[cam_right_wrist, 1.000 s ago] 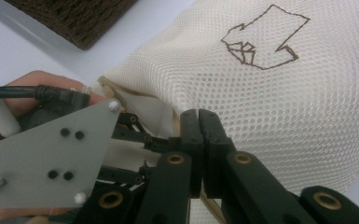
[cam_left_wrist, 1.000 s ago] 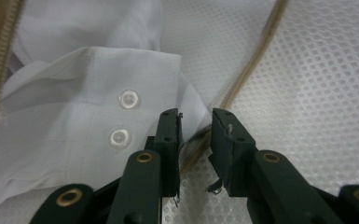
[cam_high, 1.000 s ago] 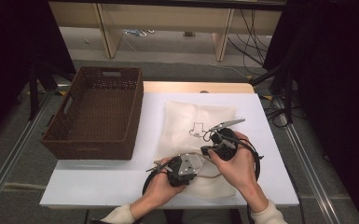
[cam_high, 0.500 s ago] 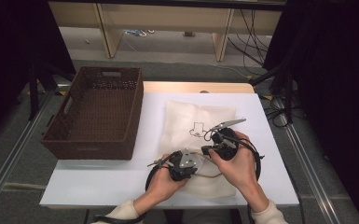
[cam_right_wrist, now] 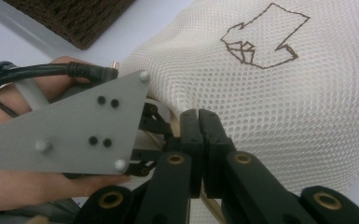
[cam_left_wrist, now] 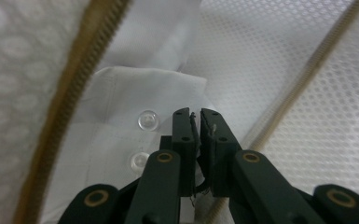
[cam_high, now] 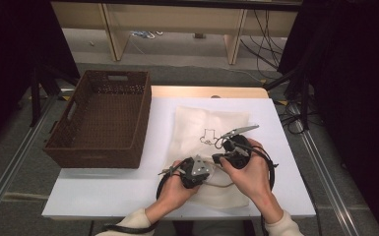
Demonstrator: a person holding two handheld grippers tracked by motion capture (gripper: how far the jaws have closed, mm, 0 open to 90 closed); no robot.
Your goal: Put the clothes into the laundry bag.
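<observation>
We see a mesh bag (cam_high: 211,142) lying on the white surface (cam_high: 103,189), at 3 o'clock from the basket (cam_high: 101,120) and apart from it. Our left hand-held gripper (cam_left_wrist: 198,122) has just been closing; its jaws now stand narrow, a slim gap between them, inside the bag's zipper (cam_left_wrist: 65,107) opening over a white shirt (cam_left_wrist: 135,98) with buttons; whether they pinch anything we cannot tell. Our right hand-held gripper (cam_right_wrist: 198,116) is clamped on the bag's near edge, at 3 o'clock from the left one
</observation>
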